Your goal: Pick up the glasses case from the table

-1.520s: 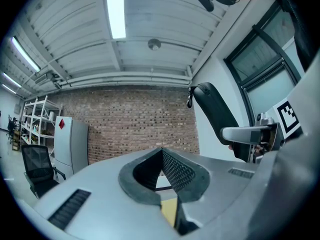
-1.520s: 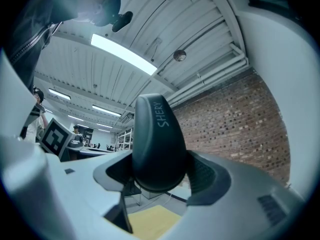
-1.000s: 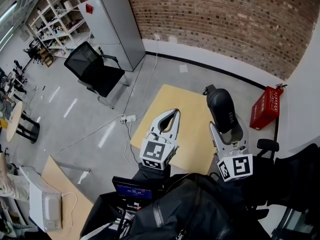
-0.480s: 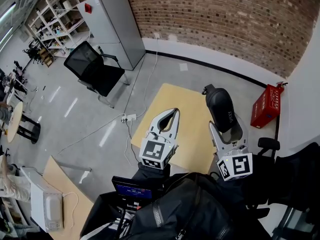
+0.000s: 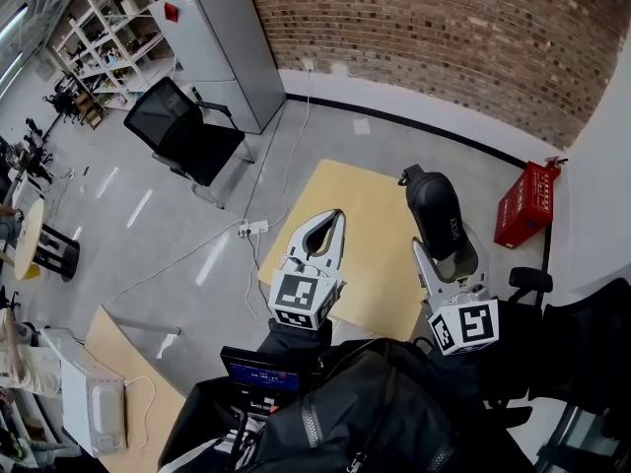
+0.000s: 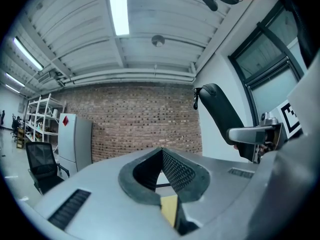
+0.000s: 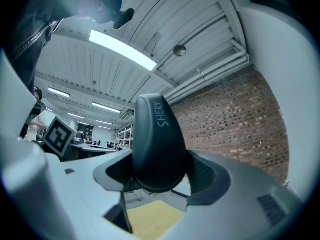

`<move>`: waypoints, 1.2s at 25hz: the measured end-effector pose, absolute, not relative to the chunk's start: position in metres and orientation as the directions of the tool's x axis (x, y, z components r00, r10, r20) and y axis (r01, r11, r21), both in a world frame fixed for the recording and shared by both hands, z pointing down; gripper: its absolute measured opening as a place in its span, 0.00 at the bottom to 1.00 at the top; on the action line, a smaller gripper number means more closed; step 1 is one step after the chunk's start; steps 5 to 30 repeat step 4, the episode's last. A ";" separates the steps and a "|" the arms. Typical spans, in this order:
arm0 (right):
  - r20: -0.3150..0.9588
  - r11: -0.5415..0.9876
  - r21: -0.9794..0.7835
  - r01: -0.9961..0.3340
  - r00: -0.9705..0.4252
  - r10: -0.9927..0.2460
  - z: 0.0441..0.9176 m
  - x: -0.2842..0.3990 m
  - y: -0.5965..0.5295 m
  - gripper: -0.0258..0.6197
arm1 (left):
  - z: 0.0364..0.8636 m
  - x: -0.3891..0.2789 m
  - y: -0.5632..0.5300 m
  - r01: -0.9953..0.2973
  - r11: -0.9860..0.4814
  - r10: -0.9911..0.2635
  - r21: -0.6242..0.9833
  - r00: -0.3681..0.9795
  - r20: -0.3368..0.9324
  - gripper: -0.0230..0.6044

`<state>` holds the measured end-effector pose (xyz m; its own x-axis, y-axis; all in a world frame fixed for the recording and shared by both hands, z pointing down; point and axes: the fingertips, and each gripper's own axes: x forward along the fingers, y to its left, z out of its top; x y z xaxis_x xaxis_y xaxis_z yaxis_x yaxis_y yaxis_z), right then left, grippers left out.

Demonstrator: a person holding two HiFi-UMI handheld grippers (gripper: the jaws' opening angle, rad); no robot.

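The black glasses case (image 5: 439,213) is off the wooden table (image 5: 360,200), held in the air over its right edge. My right gripper (image 5: 452,256) is shut on its near end, and the far end sticks out beyond the jaws. In the right gripper view the case (image 7: 157,141) stands between the pads and fills the gap of the right gripper (image 7: 160,171). My left gripper (image 5: 336,219) hovers over the table's near left part, jaws shut with nothing between them. In the left gripper view the left gripper (image 6: 161,153) has its pads meeting, and the case (image 6: 220,115) shows at the right.
A red crate (image 5: 525,208) stands on the floor right of the table. A black office chair (image 5: 182,131) and a grey cabinet (image 5: 222,47) are at the back left. A power strip (image 5: 251,232) with cables lies left of the table. Another table (image 5: 123,358) is at the lower left.
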<state>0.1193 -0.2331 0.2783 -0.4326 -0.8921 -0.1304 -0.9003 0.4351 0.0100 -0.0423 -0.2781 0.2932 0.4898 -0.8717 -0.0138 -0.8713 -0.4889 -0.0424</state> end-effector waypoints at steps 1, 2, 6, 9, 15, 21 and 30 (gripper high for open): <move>-0.130 0.435 0.008 -0.900 -0.432 -0.892 0.279 0.119 -0.233 0.56 | 0.294 -0.042 -0.278 -0.870 -0.491 -0.871 -0.042 0.492 -0.012 0.03; -0.129 0.434 0.006 -0.901 -0.431 -0.893 0.280 0.119 -0.233 0.56 | 0.294 -0.041 -0.277 -0.869 -0.493 -0.870 -0.042 0.493 -0.011 0.03; -0.127 0.433 0.001 -0.901 -0.430 -0.894 0.281 0.120 -0.233 0.56 | 0.295 -0.040 -0.277 -0.868 -0.496 -0.868 -0.041 0.496 -0.009 0.03; -0.127 0.433 0.001 -0.901 -0.430 -0.894 0.281 0.120 -0.233 0.56 | 0.295 -0.040 -0.277 -0.868 -0.496 -0.868 -0.041 0.496 -0.009 0.03; -0.127 0.433 0.001 -0.901 -0.430 -0.894 0.281 0.120 -0.233 0.56 | 0.295 -0.040 -0.277 -0.868 -0.496 -0.868 -0.041 0.496 -0.009 0.03; -0.127 0.433 0.001 -0.901 -0.430 -0.894 0.281 0.120 -0.233 0.56 | 0.295 -0.040 -0.277 -0.868 -0.496 -0.868 -0.041 0.496 -0.009 0.03; -0.127 0.433 0.001 -0.901 -0.430 -0.894 0.281 0.120 -0.233 0.56 | 0.295 -0.040 -0.277 -0.868 -0.496 -0.868 -0.041 0.496 -0.009 0.03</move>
